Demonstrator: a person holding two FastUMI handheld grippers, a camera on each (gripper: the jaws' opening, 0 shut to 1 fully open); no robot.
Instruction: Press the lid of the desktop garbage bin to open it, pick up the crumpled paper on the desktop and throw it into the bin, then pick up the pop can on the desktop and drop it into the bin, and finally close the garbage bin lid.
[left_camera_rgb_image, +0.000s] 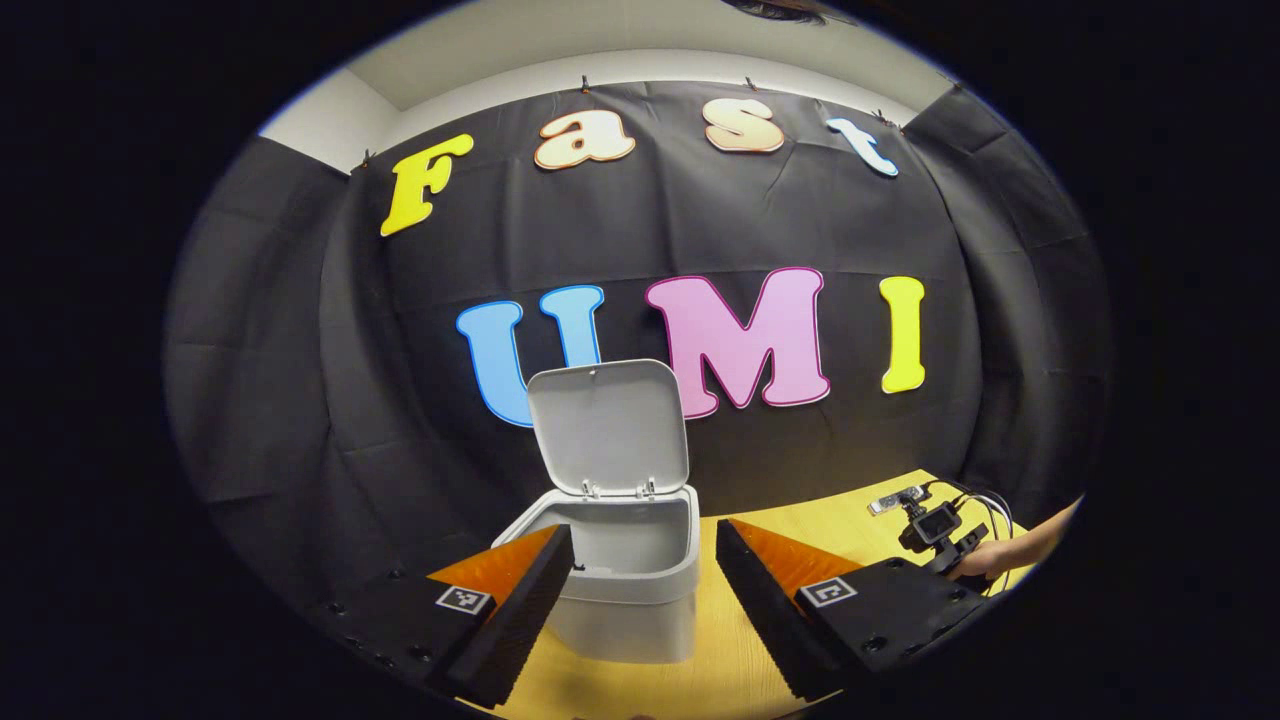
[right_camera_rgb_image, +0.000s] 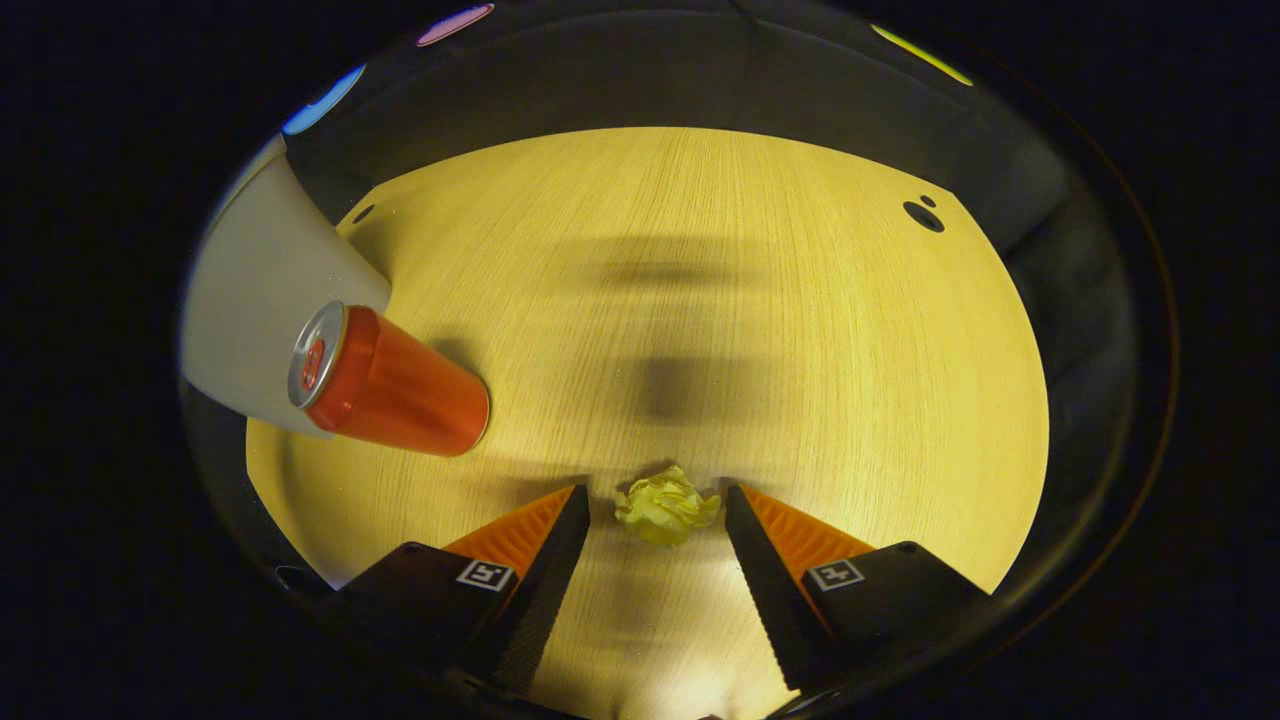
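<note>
A white desktop bin (left_camera_rgb_image: 630, 575) stands on the wooden table with its lid (left_camera_rgb_image: 608, 428) raised upright at the back. My left gripper (left_camera_rgb_image: 645, 540) is open, hanging just in front of the bin's open mouth with nothing between its fingers. In the right gripper view a crumpled yellowish paper ball (right_camera_rgb_image: 666, 506) lies on the table between the fingertips of my open right gripper (right_camera_rgb_image: 657, 505), untouched by either finger. A red pop can (right_camera_rgb_image: 385, 384) stands to the left of it, next to the bin's white wall (right_camera_rgb_image: 255, 305).
In the left gripper view the other gripper (left_camera_rgb_image: 935, 535) and the hand (left_camera_rgb_image: 1005, 555) holding it sit at the table's far right, beside cables. The wooden table (right_camera_rgb_image: 700, 300) stretches beyond the paper, with small holes (right_camera_rgb_image: 922, 215) near its far right corner.
</note>
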